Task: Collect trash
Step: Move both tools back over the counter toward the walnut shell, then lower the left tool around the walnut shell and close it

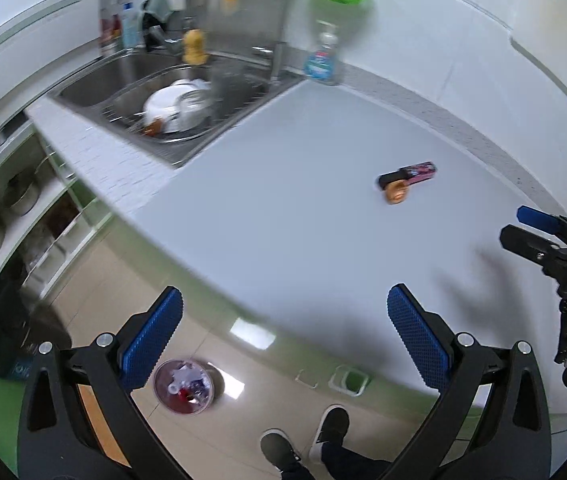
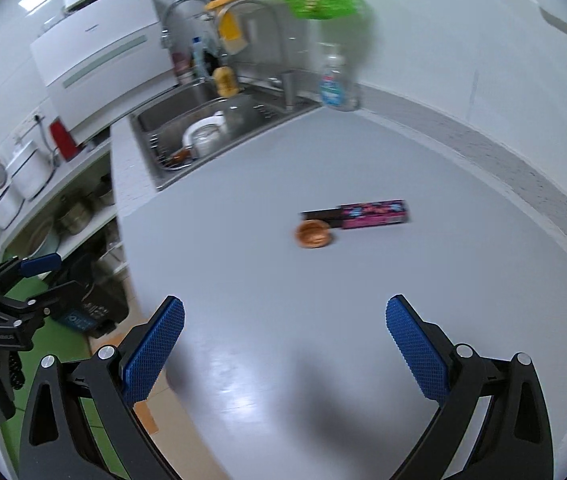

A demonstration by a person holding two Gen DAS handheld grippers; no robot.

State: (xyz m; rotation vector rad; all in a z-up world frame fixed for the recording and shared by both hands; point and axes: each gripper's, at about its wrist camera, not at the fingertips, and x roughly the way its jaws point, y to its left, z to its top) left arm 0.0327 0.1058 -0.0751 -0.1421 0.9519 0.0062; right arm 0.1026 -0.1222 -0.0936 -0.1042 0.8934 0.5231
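The left tongs (image 1: 283, 336) are spread wide with nothing between their blue textured pads, held over the front edge of the pale grey bench (image 1: 303, 208), so that the tiled floor shows beneath them. Below and just inside the left pad, down on the floor, stands a round transparent bin with a dark red rim (image 1: 184, 387), with crumpled white and red scraps inside. A person's two dark shoes (image 1: 307, 440) show on the floor near the bottom of the left wrist view. The right tongs (image 2: 284, 338) are likewise spread wide and empty, above the bench top. Ahead of them and a little to the right lies a long, narrow black and pink printed box (image 2: 357, 215), flat on the bench; in the right wrist view its long axis runs nearly left to right, the pink end to the right and the plain black end to the left. Touching or just beside that black end, on the nearer side, sits a small round orange-brown cap-like piece (image 2: 314, 234). Both are well apart from either pair of tongs. Farther ahead and to the left is a steel sink (image 2: 187, 128) holding white dishes, and a clear pump bottle with a blue label (image 2: 333, 84) stands at the back of the bench.
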